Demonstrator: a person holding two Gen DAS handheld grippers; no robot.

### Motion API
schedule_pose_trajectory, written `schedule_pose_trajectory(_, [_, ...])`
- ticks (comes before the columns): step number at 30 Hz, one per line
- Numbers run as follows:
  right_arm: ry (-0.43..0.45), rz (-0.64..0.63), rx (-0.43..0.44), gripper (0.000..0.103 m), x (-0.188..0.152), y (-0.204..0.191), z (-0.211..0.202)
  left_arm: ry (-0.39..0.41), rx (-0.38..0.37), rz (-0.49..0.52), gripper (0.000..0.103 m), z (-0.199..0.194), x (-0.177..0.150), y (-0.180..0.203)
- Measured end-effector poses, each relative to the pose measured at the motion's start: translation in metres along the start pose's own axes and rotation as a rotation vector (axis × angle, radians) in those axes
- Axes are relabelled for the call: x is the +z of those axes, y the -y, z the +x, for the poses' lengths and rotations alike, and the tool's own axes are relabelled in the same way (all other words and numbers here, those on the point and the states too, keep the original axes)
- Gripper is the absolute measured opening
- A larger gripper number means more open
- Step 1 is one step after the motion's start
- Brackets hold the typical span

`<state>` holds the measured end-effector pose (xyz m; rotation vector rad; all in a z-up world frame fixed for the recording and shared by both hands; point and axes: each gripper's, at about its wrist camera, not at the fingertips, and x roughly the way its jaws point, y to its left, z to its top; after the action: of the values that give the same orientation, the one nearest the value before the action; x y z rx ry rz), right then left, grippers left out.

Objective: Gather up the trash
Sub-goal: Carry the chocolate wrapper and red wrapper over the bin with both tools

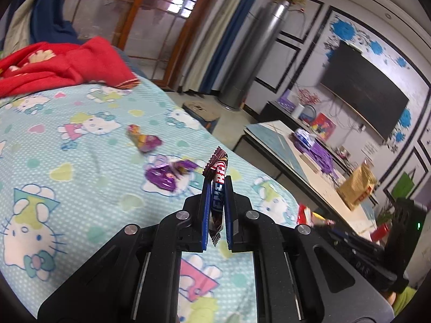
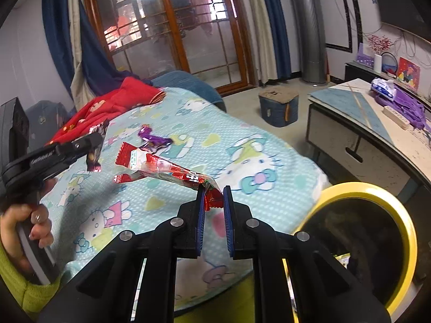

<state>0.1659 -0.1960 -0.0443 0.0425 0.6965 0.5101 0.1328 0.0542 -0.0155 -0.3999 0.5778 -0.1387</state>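
While the left wrist camera looked across the cartoon-print bedsheet (image 1: pixel 80 140) toward the television (image 1: pixel 363 94) and the low table (image 1: pixel 309 167), only the right wrist camera took in the yellow-rimmed bin (image 2: pixel 388 202) at the bed's corner and the person's hand (image 2: pixel 24 223) gripping the left tool. At far left lay a red blanket (image 1: pixel 62 64). Two loose wrappers rested on the sheet, an orange-and-purple wrapper (image 1: pixel 144 138) and, just nearer, a purple wrapper (image 1: pixel 167 173); the right view showed only the purple one clearly. The left gripper (image 1: pixel 217 185) was clamped on a dark candy wrapper (image 1: pixel 218 177), whose long axis ran along the fingers, one crimped end sticking out past the tips and the other hanging back between the pads, clear of the sheet. Farther right, the right gripper (image 2: pixel 212 193) pinched one crimped end of a red wrapper (image 2: pixel 161 167), which stretched up and leftward from the tips over the bed, its far end splayed open. That made four wrappers counted: two held, two lying on the bed.
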Motion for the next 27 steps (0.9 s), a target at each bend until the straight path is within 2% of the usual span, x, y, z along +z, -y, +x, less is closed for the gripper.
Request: schedule_pose_trajectory(27, [0.059, 0.162, -0.206, 0.013, -0.024, 0.108, -0.057, -0.114, -0.172, 0.259, 0.005, 0.025, -0.051, 0.115])
